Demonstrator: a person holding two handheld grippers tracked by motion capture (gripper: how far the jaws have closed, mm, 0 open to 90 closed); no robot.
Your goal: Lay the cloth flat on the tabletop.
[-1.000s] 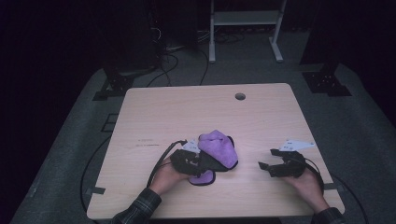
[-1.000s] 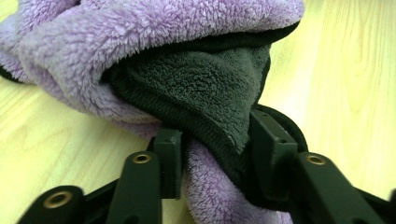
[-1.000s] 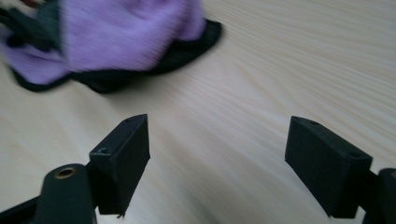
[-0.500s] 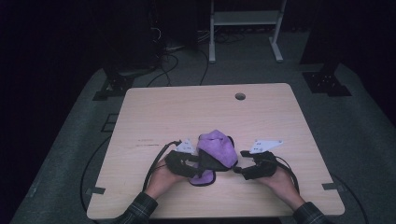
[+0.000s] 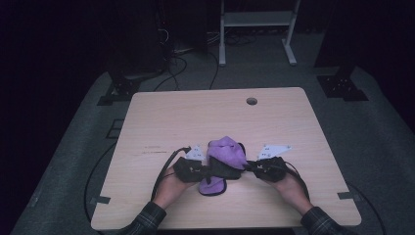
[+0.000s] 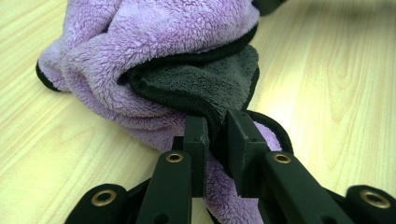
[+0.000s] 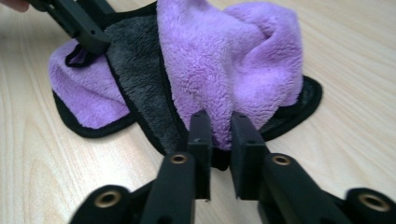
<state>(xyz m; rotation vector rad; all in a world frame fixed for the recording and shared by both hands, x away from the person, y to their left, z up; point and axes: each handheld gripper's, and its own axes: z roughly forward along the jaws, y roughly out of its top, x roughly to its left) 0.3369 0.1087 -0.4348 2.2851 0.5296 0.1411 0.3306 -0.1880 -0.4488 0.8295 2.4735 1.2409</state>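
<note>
While the left tongs [image 6: 215,140] and right tongs [image 7: 219,135] have each just closed to pinch an edge, the crumpled purple-and-grey fleece cloth with black trim [image 5: 224,157] bunches between them, resting on the pale wooden surface [image 5: 195,117] near the person's side.

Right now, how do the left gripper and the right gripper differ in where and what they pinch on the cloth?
The left gripper pinches a black-bound edge where the grey side shows; the right gripper pinches a purple fold. In the high view the left gripper sits at the cloth's left side, the right gripper at its right side. Both have just been closing, and both now clamp the cloth low over the wooden table.
</note>
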